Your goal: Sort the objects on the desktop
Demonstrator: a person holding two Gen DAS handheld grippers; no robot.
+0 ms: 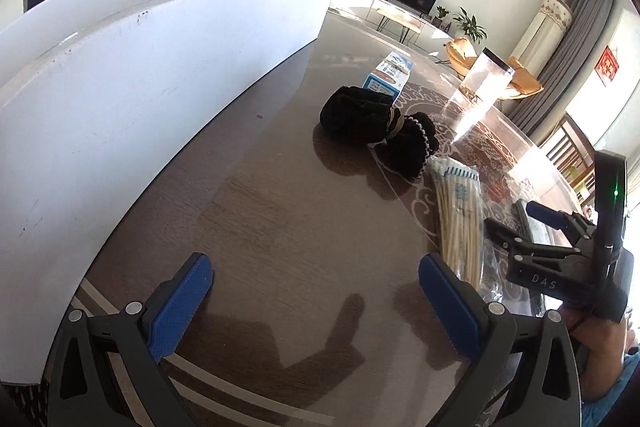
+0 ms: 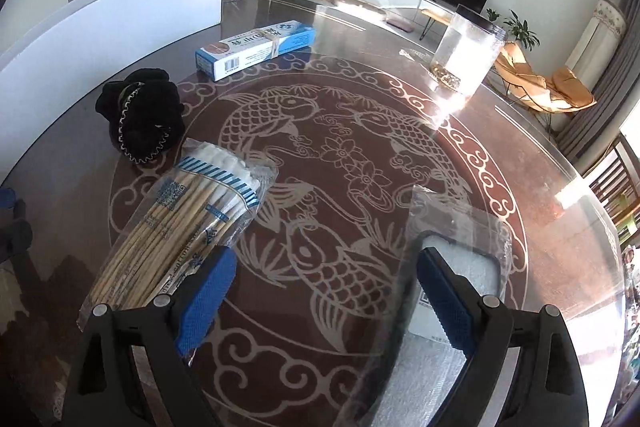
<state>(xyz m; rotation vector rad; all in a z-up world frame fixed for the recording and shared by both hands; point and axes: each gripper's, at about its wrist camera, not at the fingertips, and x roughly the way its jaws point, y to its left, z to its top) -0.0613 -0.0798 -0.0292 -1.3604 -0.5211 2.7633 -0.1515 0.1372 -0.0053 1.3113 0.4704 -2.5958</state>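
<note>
My left tool (image 1: pixel 316 303) hung over bare dark table (image 1: pixel 280 227), its blue pads wide apart with nothing between them. My right tool (image 2: pixel 326 291) was also spread wide and empty, above the fish pattern under the table's glass. Just beside its left pad lay a clear bag of cotton swabs (image 2: pixel 188 227); under its right pad lay a clear plastic pouch (image 2: pixel 456 267) with something white inside. From the left tool's view, the swab bag (image 1: pixel 460 211) sat close to that tool's right pad, with my right tool just past it. Beyond the swabs, touching the bag's far end, sat a black bundle of cloth (image 2: pixel 140 115) trimmed with small beads. Farther on lay a long blue and white box (image 2: pixel 256 49). A tall white board (image 1: pixel 140 87) walled off the left side. At the far right stood a clear jar (image 2: pixel 466 51) in bright glare.
</note>
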